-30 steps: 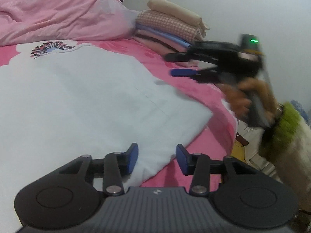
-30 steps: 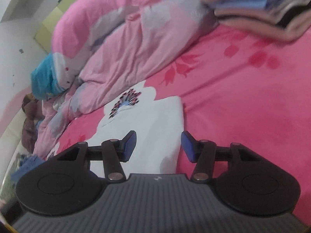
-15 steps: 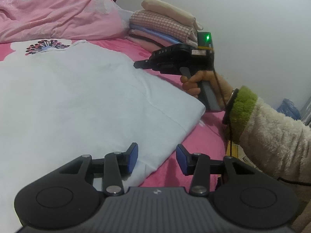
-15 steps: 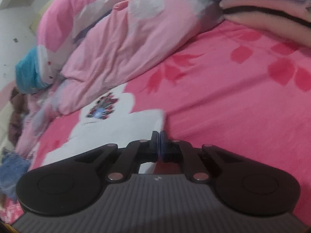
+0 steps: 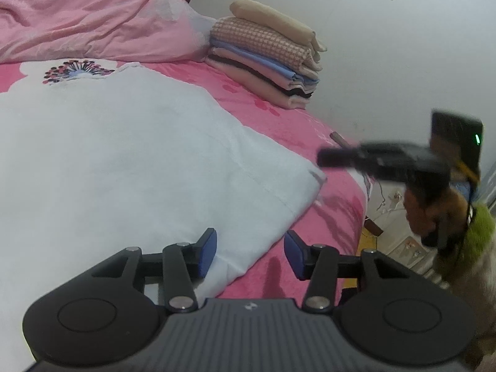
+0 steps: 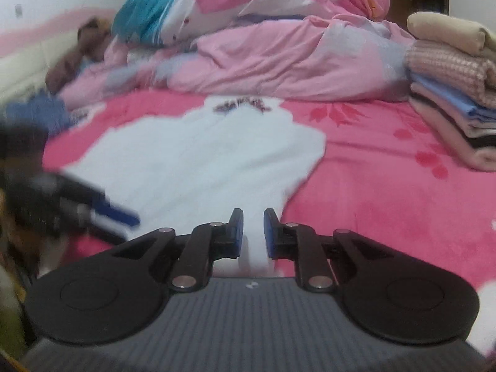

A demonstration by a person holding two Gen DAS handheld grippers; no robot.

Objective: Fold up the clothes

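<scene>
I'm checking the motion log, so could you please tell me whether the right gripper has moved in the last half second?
Yes. In the left wrist view the right gripper has swung away from the folded stack, down toward the near corner of the white garment.

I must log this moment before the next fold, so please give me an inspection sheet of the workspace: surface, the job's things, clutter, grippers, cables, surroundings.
Surface: bed with pink flowered sheet.
Job's things: white garment spread flat; stack of folded clothes at the far edge by the wall.
Clutter: pink quilt bunched at the head; teal item and brown item beyond it, blurred.
Grippers: left gripper open at the garment's near edge; right gripper partly open over the garment's near end.
Cables: thin wires by the wall beyond the bed's edge.
Surroundings: white wall; green cuff.
</scene>
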